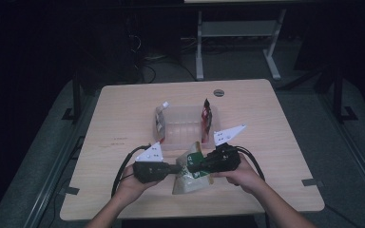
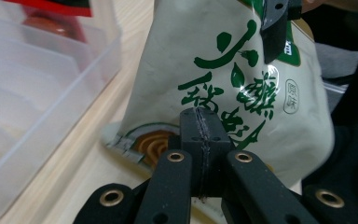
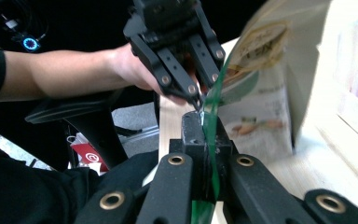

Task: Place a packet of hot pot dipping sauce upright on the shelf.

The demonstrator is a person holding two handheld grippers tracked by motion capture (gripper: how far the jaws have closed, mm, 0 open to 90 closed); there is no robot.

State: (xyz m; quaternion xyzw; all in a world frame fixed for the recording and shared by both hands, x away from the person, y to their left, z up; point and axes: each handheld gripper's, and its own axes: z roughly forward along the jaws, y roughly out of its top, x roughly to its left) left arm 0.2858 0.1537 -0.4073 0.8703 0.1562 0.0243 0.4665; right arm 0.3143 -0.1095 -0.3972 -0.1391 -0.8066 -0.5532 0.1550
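I hold a cream snack bag (image 1: 190,172) with green lettering in both grippers, just above the wooden surface (image 1: 123,133) near its front edge. My left gripper (image 1: 177,168) has its jaws clamped on the bag's edge, my right gripper (image 1: 191,167) pinches its green top edge. The clear plastic bin (image 1: 183,128) sits just behind.

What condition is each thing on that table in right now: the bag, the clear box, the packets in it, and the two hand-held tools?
Bag: sealed, held up off the table at its edges.
Clear box: open, no lid on it.
Two packets: standing upright at the box's ends.
Left tool: shut on the bag's edge.
Right tool: shut on the bag's green edge.
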